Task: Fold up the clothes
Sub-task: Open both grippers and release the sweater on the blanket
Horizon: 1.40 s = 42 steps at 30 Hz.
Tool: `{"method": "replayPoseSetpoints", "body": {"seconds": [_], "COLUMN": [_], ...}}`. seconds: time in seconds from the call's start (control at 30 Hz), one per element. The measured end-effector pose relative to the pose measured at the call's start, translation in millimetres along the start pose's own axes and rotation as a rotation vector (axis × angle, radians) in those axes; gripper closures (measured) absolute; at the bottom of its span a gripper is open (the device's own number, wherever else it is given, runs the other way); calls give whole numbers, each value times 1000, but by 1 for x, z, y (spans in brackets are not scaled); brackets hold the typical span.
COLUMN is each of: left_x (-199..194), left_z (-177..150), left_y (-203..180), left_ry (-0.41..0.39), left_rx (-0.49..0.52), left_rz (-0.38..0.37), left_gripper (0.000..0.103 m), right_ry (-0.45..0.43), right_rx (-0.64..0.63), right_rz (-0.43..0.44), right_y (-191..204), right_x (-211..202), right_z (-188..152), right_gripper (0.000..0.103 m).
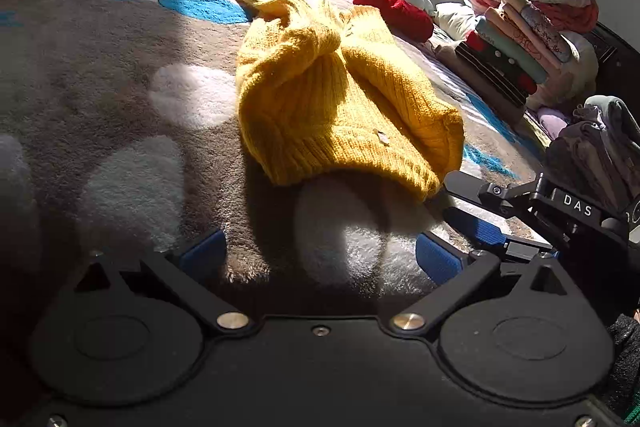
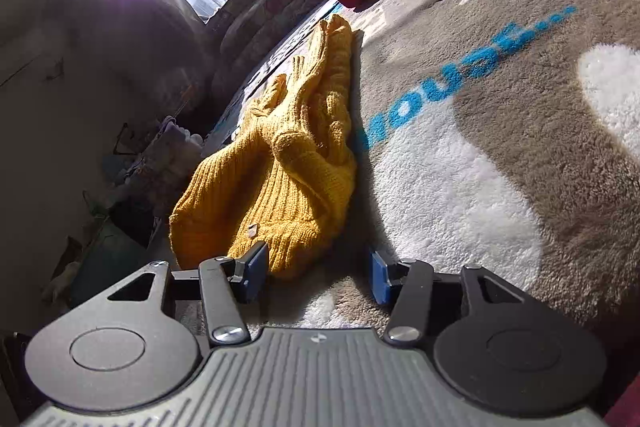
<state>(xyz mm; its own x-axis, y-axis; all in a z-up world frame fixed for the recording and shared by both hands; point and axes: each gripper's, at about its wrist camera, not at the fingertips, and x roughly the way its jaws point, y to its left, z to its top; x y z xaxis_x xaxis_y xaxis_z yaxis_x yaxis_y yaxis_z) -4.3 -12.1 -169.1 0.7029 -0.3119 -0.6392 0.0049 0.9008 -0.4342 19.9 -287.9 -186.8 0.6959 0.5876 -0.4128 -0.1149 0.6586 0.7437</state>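
Your yellow ribbed knit sweater lies half-folded, sleeves crossed on top, its hem just ahead of your left fingertips.

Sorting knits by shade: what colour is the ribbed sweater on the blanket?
Mustard yellow ribbed knit sweater, clearest in the left wrist view.

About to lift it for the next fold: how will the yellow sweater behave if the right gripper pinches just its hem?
The yellow sweater is a chunky rib knit lying slumped in soft folds, so it will probably droop and stretch. Its loosely crossed sleeves will likely slide apart. The fleecy blanket may drag on it.
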Motion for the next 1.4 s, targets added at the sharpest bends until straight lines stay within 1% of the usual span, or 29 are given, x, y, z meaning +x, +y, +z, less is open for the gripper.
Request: {"method": "replayPoseSetpoints", "body": {"seconds": [0.1,0.17,0.2,0.23,0.3,0.33,0.4,0.5,0.57,0.63,0.67,0.73,0.77,0.87,0.93,1.0,1.03,1.07,1.13,1.2,1.4], "left_x": [-11,-18,-21,-22,-25,-26,-28,-31,-32,-30,-28,-19,-13,7,20,38,45,53,68,84,119], "left_z": [3,7,9,12,17,20,28,46,61,82,91,111,119,146,161,178,184,192,204,215,236], "left_y": [5,9,12,15,20,22,25,31,34,37,37,38,39,43,44,47,49,51,54,57,71], "left_ry": [-24,-51,-53,-44,-40,-43,-46,-72,-101,-130,-142,-148,-149,-141,-131,-118,-112,-105,-92,-77,-36], "left_rx": [-56,-88,-109,-134,-157,-155,-153,-158,-163,-152,-143,-109,-100,-73,-58,-58,-65,-74,-84,-88,-144], "left_rz": [2,-1,-9,-22,-25,-20,-24,-8,6,17,21,26,34,43,42,26,21,11,2,1,-15], "left_gripper": [1,1,2,2,2,3,3,4,8,10,13,16,21,28,30,34,35,37,40,41,44], "right_ry": [-28,-60,-78,-96,-131,-147,-165,-160,-158,-185,-204,-239,-243,-207,-151,-117,-118,-116,-116,-122,-147], "right_rx": [3,-6,-12,-17,-27,-43,-89,-152,-213,-284,-325,-394,-416,-444,-429,-419,-431,-442,-455,-465,-458], "right_rz": [13,7,1,-1,6,5,-11,-40,-77,-127,-151,-167,-163,-131,-149,-181,-179,-177,-167,-166,-152], "right_y": [5,8,9,9,10,11,13,14,15,18,20,27,30,32,26,19,19,20,20,20,17], "right_x": [-7,-13,-15,-18,-23,-24,-24,-14,-4,3,6,9,11,21,34,44,45,47,49,50,50], "right_z": [0,2,4,6,11,15,20,26,27,26,26,24,24,25,24,21,19,18,15,13,11], "right_gripper": [28,23,15,11,10,7,6,4,4,4,4,4,4,6,8,9,8,4,0,0,0]}}
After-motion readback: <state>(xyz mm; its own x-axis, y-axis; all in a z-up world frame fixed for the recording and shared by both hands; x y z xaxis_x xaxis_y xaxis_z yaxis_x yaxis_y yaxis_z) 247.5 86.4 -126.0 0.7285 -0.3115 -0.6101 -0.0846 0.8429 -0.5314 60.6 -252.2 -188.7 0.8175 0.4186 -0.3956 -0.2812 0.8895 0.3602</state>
